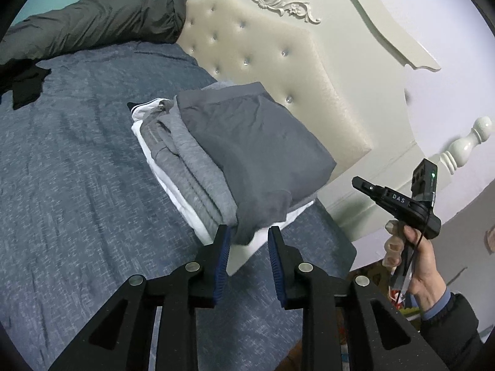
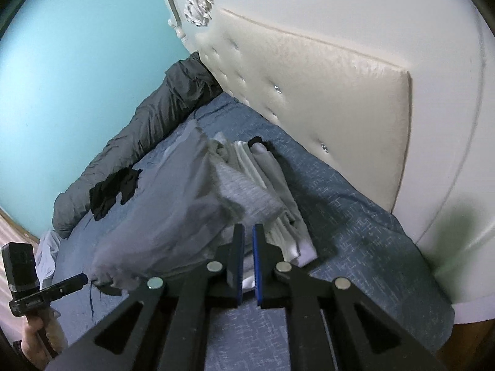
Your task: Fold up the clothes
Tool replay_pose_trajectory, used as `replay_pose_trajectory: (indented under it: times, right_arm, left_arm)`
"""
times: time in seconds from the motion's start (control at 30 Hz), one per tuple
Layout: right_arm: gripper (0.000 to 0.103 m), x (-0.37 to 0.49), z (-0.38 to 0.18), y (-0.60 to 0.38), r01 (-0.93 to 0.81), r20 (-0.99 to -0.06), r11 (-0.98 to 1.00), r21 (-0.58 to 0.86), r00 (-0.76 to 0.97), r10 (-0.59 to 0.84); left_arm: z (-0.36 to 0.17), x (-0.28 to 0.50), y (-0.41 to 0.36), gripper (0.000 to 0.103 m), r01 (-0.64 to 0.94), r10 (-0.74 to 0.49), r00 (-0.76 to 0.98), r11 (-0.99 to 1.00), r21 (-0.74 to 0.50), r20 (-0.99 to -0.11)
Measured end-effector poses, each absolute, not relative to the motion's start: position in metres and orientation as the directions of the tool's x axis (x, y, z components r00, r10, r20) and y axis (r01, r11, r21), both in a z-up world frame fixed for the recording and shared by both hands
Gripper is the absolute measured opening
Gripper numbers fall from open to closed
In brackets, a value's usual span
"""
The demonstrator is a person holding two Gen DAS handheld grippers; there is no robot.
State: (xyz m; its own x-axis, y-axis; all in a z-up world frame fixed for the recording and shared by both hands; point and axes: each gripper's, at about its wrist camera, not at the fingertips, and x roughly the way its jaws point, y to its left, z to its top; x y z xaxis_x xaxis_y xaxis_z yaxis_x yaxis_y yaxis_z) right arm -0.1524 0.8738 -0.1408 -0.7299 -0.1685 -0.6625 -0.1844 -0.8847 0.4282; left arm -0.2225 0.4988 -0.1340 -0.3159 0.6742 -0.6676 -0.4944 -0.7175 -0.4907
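Note:
A stack of folded clothes sits on the bed by the headboard. On top lies a dark grey garment (image 1: 256, 142), over a light grey one (image 1: 191, 167) and a white one (image 1: 173, 182). My left gripper (image 1: 249, 241) is at the stack's near corner, open. The dark grey garment's corner hangs between its blue pads (image 1: 224, 247), and they do not press on it. The right wrist view shows that garment (image 2: 161, 210) blurred, with the left gripper (image 2: 89, 281) at its corner. My right gripper (image 2: 247, 232) is shut and holds nothing, just short of the stack; a hand (image 1: 414, 262) holds it (image 1: 355, 181) beside the bed.
A blue-grey bedspread (image 1: 77, 185) covers the bed. The cream tufted headboard (image 1: 263, 52) stands right behind the stack. A dark rolled quilt (image 1: 92, 21) lies along the far side by the turquoise wall, with a small black garment (image 2: 114, 188) near it. A white bedpost (image 1: 467, 142) stands at the right.

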Motion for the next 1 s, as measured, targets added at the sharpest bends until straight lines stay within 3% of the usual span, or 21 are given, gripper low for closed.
replay_pose_trajectory:
  times: [0.17,0.4,1.0]
  right_arm:
    - [0.006,-0.135,-0.124,0.855,-0.189,-0.657,-0.897,0.399,-0.741,-0.137]
    - [0.011,-0.101,-0.096,0.827,-0.182,-0.643,-0.919,0.349,-0.76,-0.094]
    - [0.024,-0.018,-0.023,0.752,-0.161,-0.604,-0.958,0.238,-0.796,-0.017]
  left_arm:
    - [-0.119,-0.202,0.493,0.031,-0.506,0.668,-0.346,-0.724,-0.468,-0.659]
    - [-0.085,-0.166,0.485,0.043,-0.544,0.661,-0.394,-0.728,-0.417,-0.639]
    - [-0.016,-0.097,0.462,0.05,-0.587,0.649,-0.49,-0.739,-0.33,-0.582]
